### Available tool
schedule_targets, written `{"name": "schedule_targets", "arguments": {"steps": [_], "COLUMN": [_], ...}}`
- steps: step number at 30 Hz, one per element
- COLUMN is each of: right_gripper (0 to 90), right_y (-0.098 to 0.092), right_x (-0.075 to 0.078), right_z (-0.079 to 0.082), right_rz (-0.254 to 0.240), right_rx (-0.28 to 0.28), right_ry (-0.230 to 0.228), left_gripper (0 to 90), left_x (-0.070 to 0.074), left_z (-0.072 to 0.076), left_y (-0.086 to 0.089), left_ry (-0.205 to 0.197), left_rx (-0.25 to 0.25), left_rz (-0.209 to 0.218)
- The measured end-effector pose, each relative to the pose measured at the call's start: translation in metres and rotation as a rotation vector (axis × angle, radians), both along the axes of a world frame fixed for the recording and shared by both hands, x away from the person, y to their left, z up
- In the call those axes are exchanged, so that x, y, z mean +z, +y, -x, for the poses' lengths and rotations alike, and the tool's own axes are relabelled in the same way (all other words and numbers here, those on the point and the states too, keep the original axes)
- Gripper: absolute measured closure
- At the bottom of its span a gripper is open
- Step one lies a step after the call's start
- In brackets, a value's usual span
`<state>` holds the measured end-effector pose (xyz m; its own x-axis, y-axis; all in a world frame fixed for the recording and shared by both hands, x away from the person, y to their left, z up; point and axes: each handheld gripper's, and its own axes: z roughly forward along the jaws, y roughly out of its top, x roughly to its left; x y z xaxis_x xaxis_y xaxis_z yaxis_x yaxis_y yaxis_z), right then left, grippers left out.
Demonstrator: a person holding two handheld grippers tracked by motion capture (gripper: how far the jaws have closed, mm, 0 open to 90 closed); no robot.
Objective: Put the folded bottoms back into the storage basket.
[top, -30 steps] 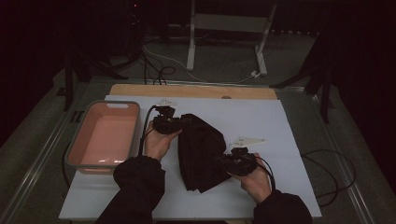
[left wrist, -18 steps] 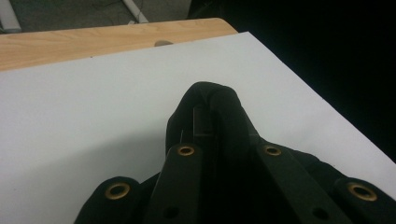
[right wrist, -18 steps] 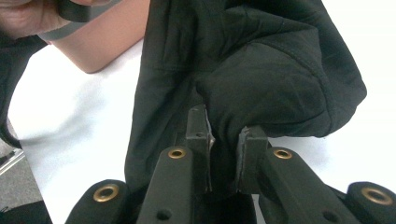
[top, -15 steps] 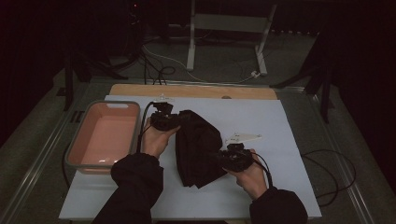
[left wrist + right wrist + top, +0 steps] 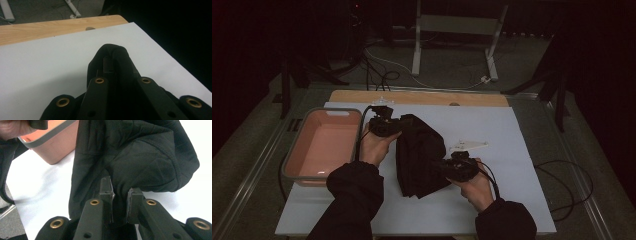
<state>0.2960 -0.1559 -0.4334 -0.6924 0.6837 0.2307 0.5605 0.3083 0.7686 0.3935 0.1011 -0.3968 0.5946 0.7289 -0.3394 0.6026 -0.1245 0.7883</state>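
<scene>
While the black garment [image 5: 419,155] lies bunched and partly folded on the white sheet of the worktop [image 5: 522,150], just beside the pink bin [image 5: 319,150], both tools have hold of it; the left tool [image 5: 393,126] is pinching a fold at the far edge, the cloth wrapped over its jaws in the left gripper view; the right tool [image 5: 447,167] is pinching a gather of fabric at the near right side, its jaws nearly together with cloth between them. Judging by this, the folding is midway: the garment is doubled into a narrow bundle but still rumpled; tidying and perhaps placing it in the bin remain.
</scene>
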Motion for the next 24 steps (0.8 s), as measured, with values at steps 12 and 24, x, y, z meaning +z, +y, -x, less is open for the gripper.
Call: {"name": "schedule_targets", "arguments": {"steps": [12,24], "right_gripper": [79.3,79.3], "right_y": [0.013,0.027], "right_x": [0.001,0.004], "right_z": [-0.005,-0.009], "right_rz": [-0.022,-0.037], "right_rx": [0.011,0.018], "right_ry": [0.01,0.007], "left_gripper": [85.5,85.5], "left_x": [0.004,0.007], "left_z": [-0.004,-0.007], "left_y": [0.009,0.013], "left_ry": [0.005,0.01], "left_rx": [0.003,-0.013], "left_rz": [0.015,0.035]}}
